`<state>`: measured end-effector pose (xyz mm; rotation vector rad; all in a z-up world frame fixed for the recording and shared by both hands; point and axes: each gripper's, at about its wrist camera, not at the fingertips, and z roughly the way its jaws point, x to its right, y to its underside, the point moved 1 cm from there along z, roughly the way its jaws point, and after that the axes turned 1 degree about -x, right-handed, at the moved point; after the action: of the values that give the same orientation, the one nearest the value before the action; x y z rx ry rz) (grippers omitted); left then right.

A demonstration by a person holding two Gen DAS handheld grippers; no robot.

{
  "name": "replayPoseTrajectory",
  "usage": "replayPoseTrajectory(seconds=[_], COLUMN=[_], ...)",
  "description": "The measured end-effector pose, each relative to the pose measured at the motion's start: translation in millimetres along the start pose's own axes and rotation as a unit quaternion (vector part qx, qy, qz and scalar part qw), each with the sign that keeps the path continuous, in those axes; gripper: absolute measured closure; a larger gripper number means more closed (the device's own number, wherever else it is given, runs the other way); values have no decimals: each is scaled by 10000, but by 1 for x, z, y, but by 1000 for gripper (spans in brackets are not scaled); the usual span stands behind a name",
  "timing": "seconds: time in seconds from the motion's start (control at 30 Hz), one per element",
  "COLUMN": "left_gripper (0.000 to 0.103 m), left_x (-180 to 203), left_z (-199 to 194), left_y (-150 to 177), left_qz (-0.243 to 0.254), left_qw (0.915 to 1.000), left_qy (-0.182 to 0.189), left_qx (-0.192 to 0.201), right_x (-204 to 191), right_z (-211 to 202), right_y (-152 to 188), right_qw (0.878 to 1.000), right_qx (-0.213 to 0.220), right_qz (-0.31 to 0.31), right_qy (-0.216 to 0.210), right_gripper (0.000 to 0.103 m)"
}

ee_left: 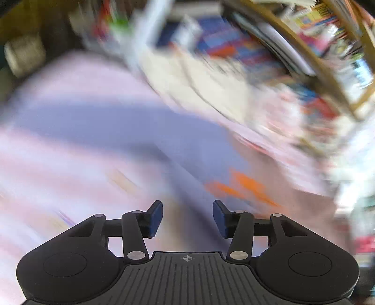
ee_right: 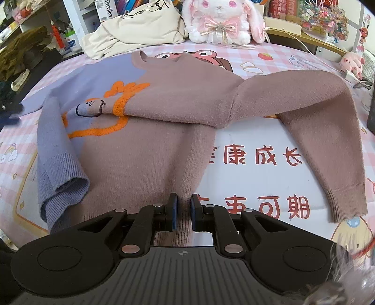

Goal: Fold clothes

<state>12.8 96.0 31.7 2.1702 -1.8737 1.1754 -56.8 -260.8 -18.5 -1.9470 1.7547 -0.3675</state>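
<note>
This is a bedroom in a home. In the right wrist view a bed [ee_right: 257, 145] fills most of the frame, covered with a pink checked sheet with cartoon prints and red Chinese characters. A white and pink plush rabbit [ee_right: 219, 21] sits at the top centre, and a small pink plush toy [ee_right: 352, 62] lies at the right edge. Shelves [ee_right: 30, 16] with small items stand at the upper left. The left wrist view is blurred, but a wooden bookshelf [ee_left: 328, 47] with colourful books shows at the upper right.
</note>
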Motion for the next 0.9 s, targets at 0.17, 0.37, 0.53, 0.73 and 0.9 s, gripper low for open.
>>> replayPoseTrajectory(seconds=[0.17,0.37,0.53,0.73,0.9], left_gripper=[56,60,61,65,65], left_x=[3,4,12,20,22], left_z=[18,35,41,30,22], left_y=[22,41,45,50,56], left_qz=[-691,-1386,-1509,-1577,-1556], left_qw=[9968,9890,9885,9871,9872], left_qy=[169,176,-1,-206,-228], left_qx=[-372,-479,-132,194,267], right_x=[1,6,10,17,20], right_z=[0,-1,-1,1,4], right_y=[0,0,-1,-4,-8], right_qw=[9999,9991,9974,9953,9937], right_qx=[14,19,9,-22,-19], right_qz=[-140,-310,-517,-612,-677], right_qy=[-86,-297,-497,-744,-897], right_gripper=[91,91,91,91,91])
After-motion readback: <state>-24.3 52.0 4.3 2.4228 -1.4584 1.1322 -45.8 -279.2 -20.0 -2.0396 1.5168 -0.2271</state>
